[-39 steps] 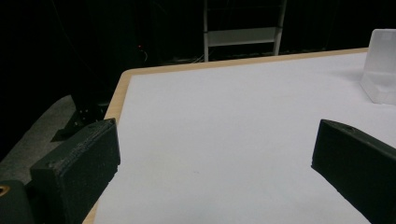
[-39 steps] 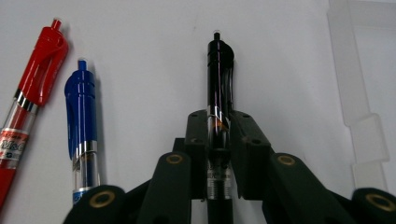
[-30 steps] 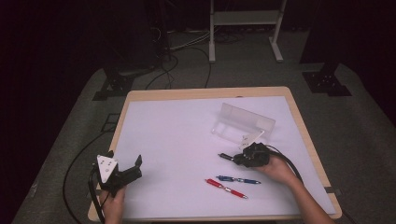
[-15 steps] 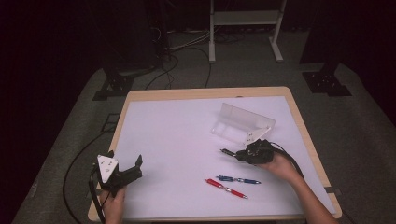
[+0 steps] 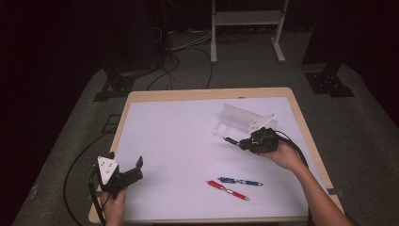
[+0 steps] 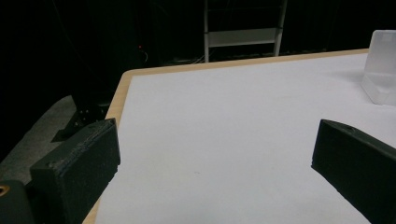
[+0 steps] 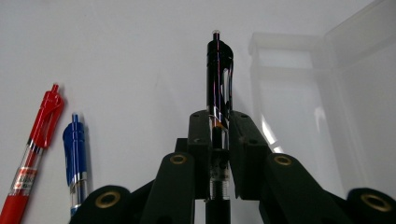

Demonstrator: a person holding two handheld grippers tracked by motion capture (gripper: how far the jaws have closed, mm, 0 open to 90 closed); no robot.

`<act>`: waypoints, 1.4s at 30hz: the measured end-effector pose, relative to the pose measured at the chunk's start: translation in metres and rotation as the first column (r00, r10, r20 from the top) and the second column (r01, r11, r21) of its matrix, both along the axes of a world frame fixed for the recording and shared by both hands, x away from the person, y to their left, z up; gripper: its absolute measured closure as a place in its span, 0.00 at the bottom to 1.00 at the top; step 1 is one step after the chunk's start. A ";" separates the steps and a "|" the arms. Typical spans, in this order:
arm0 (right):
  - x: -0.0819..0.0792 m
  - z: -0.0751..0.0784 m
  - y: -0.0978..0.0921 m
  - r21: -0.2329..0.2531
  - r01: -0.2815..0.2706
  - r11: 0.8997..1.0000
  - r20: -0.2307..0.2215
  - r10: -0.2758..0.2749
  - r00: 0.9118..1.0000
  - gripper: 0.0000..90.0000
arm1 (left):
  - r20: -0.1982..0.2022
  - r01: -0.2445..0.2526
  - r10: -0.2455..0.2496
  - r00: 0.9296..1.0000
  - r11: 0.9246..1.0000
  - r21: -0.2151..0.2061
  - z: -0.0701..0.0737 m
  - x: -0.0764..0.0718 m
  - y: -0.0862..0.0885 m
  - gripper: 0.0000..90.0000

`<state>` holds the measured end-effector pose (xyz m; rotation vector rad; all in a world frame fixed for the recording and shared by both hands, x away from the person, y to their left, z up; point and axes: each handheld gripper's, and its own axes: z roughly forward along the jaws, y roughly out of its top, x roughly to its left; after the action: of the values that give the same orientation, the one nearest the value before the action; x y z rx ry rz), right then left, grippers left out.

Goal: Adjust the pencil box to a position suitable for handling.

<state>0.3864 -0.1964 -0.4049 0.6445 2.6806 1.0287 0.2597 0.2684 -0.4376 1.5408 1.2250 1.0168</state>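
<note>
Parts of the scene are cut off or hard to read: in the right gripper view the lower barrels of the red pen [image 7: 35,154] and blue pen [image 7: 76,156] are cropped by the frame edge and the gripper body, and the clear plastic box [image 7: 322,93] is seen only as faint translucent walls. In the left gripper view the box [image 6: 380,70] is clipped at the right edge. The black pen [image 7: 218,70] is clamped between the closed jaws of the right gripper [image 7: 218,135], its clip end projecting forward. From the high view, the right gripper [image 5: 244,142] is held by the right hand [image 5: 284,155] just beside the box [image 5: 240,117], with the black pen [image 5: 231,140] pointing left. The left gripper [image 5: 126,167] is held by the left hand [image 5: 115,205] near the table's [image 5: 207,94] front left corner, jaws spread wide with nothing between them. The red pen [image 5: 228,190] and blue pen [image 5: 240,181] are seen lying side by side on the white surface, well apart from the left gripper.
</note>
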 end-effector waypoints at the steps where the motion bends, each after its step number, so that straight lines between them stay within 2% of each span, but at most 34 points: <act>1: 0.002 0.002 0.000 -0.004 0.005 1.000 0.002 -0.005 1.000 0.87 | 0.000 0.000 0.000 1.000 1.000 -0.002 0.000 0.000 0.000 0.00; 15: 0.024 0.023 0.000 -0.014 0.018 1.000 0.029 -0.017 0.999 0.87 | 0.004 0.000 0.000 1.000 1.000 -0.007 -0.001 0.000 0.000 0.00; 26: 0.040 0.012 -0.008 -0.020 0.055 0.998 0.013 -0.054 0.998 0.87 | 0.001 0.000 0.000 1.000 1.000 -0.002 -0.001 0.000 0.000 0.00; 42: 0.055 -0.003 -0.018 -0.035 0.085 0.996 -0.011 -0.085 0.996 0.87 | 0.001 -0.005 0.005 1.000 1.000 0.009 -0.002 0.001 0.000 0.00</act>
<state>0.4409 -0.2140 -0.4079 0.7538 2.6500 0.9582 0.2604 0.2681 -0.4396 1.5445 1.2257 1.0271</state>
